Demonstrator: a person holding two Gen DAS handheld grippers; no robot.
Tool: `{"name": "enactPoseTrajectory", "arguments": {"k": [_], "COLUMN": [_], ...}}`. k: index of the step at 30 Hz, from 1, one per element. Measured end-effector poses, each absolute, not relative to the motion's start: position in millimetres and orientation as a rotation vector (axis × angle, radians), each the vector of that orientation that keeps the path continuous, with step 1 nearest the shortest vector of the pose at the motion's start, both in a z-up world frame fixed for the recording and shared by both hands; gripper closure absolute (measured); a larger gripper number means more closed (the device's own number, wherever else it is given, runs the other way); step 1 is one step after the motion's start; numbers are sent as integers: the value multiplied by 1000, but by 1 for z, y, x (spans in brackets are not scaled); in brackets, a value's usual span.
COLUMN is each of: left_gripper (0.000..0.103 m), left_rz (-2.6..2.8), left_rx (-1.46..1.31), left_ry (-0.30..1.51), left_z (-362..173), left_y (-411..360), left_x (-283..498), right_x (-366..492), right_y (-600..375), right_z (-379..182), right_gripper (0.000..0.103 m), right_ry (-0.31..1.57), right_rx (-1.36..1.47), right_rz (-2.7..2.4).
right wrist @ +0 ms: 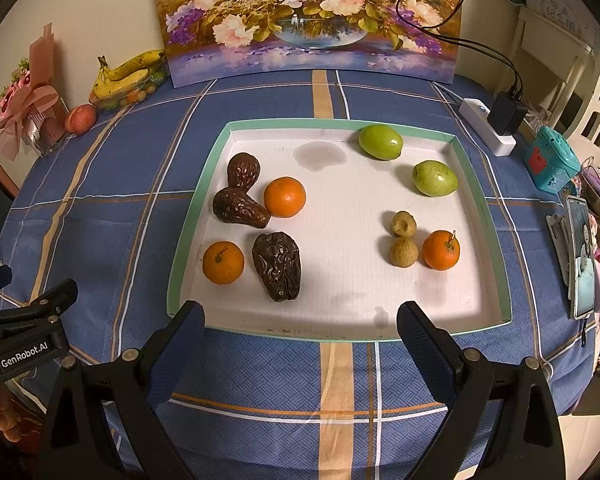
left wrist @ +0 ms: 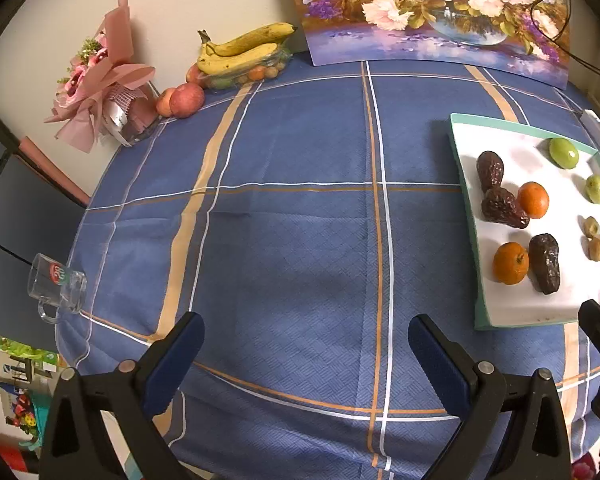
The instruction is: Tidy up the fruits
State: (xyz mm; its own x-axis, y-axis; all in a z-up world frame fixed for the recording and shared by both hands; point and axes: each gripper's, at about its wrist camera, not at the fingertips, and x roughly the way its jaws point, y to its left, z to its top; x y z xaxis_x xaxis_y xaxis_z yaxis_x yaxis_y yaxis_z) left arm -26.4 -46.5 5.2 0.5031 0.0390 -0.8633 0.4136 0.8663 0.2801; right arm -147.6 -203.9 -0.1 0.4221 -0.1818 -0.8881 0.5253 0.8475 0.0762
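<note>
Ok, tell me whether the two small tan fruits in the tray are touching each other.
Touching. The right wrist view shows the upper tan fruit resting against the lower tan fruit with no white tray floor between them.

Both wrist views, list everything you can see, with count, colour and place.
tray: 1, white with green rim, on the cloth
oranges: 3, orange, in tray
dark fruits: 3, brown, wrinkled, tray's left half
green fruits: 2, tray's far right
tan fruits: 2, small, beside the right orange
cloth: 1, blue plaid, covering the table
bananas: 1 bunch, yellow, far left
apples: 2, red, near the bananas
bouquet: 1, pink, far left
mug: 1, clear glass, left edge
painting: 1, floral, against the wall
left claw: open, over the cloth
right claw: open, at tray's near edge
</note>
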Motion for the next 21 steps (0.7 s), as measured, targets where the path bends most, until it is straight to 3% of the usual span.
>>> {"name": "enactPoseTrajectory", "arguments": {"k": [21], "left_gripper": [0], "left_rz": [-227], "left_rx": [495], "left_ry": [1035], "left_z": [4], "left_y": [-44], "left_x": [-24], "right_x": [-147], "right_y": [-204], "right_z": [-3], "right_gripper": [6], "right_ry": [1060], "right_rx": [364], "right_rz": [-452]}}
